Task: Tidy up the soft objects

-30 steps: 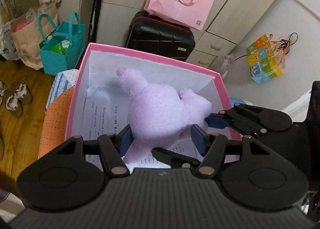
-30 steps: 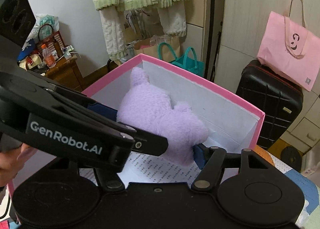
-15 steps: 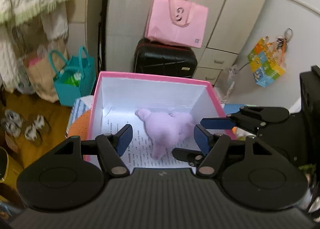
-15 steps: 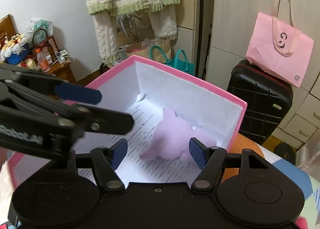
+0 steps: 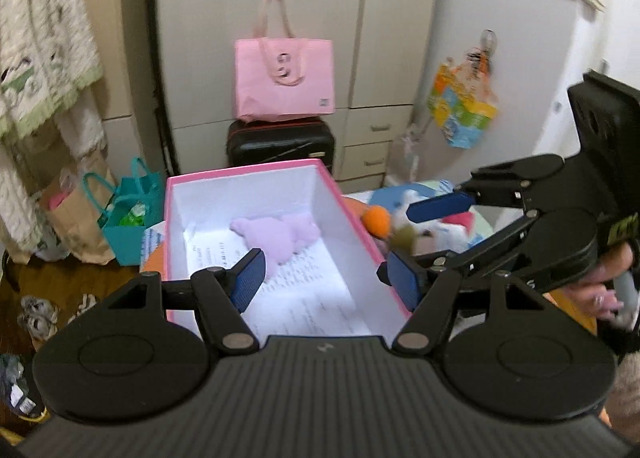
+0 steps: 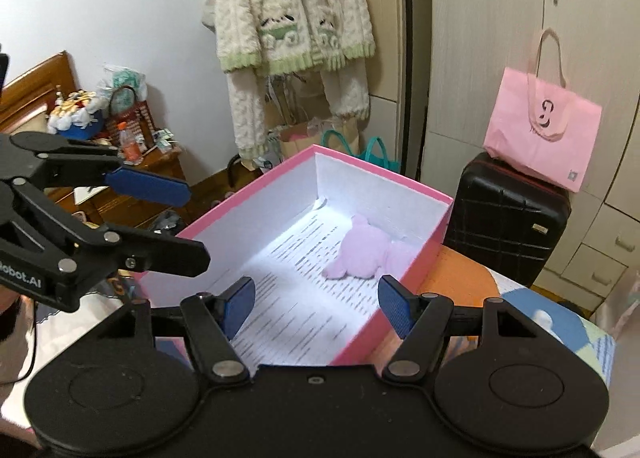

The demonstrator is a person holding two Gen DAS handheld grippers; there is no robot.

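Both hand-held grippers have drawn back and up from the box since a second ago, when their pads flanked the purple plush toy; the toy now sits alone inside. The left hand-held gripper (image 5: 322,272) has its jaws apart with nothing between them, having just been opening. The right hand-held gripper (image 6: 316,304) is likewise spread and empty.

The pink box (image 6: 434,234) stands open, white inside, its floor lined with printed paper (image 6: 304,298) whose lines of text are too blurred to read. The purple plush toy (image 6: 366,254) lies at the far right of the box floor, close to the right wall and short of the far wall; the near and left parts of the floor are bare. The pink rim runs unbroken around all four sides.

Beyond the box, a pink tote bag (image 6: 542,129) with a dark logo rests on a black suitcase (image 6: 506,213). On the left hand-held gripper's body, seen from the right wrist, white lettering ends in "obot.AI".
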